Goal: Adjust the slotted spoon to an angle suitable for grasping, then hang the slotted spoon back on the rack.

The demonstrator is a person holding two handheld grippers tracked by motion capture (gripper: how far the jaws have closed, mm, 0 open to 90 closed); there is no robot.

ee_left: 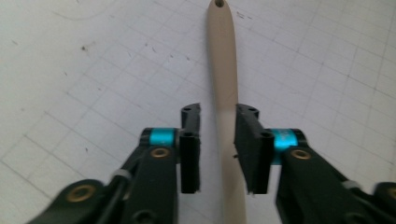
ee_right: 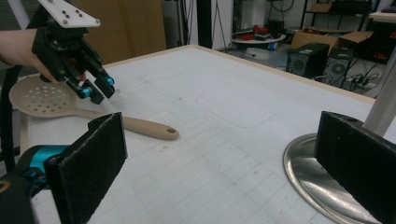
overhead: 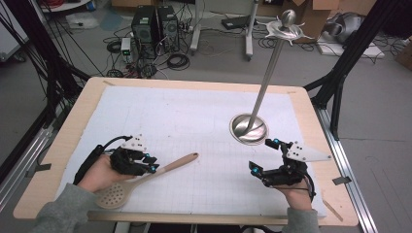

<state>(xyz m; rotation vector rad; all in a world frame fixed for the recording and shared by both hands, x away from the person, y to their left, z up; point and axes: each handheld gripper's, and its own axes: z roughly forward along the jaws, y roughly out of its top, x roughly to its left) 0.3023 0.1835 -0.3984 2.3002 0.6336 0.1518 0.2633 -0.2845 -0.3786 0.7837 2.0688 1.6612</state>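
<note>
The beige, matt, smooth plastic-looking slotted spoon [ee_left: 223, 93] lay between the left gripper's [overhead: 151, 164] matt black plastic fingers [ee_left: 189, 154]. Beyond the right gripper's [ee_right: 224, 172] rough, felt-like black pads [ee_right: 93, 168] stood a glossy polished-metal round stand base [ee_right: 310, 179] on white matt gridded paper [ee_right: 210, 116].

Left gripper [overhead: 151, 164] astride skimmer handle [overhead: 180, 162]

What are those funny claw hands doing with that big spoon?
A person holds a claw in each hand at a table. The left gripper has its jaws on either side of the handle of a spoon with holes, which lies flat on the white mat. The right gripper waits wide open beside a shiny metal stand.
</note>
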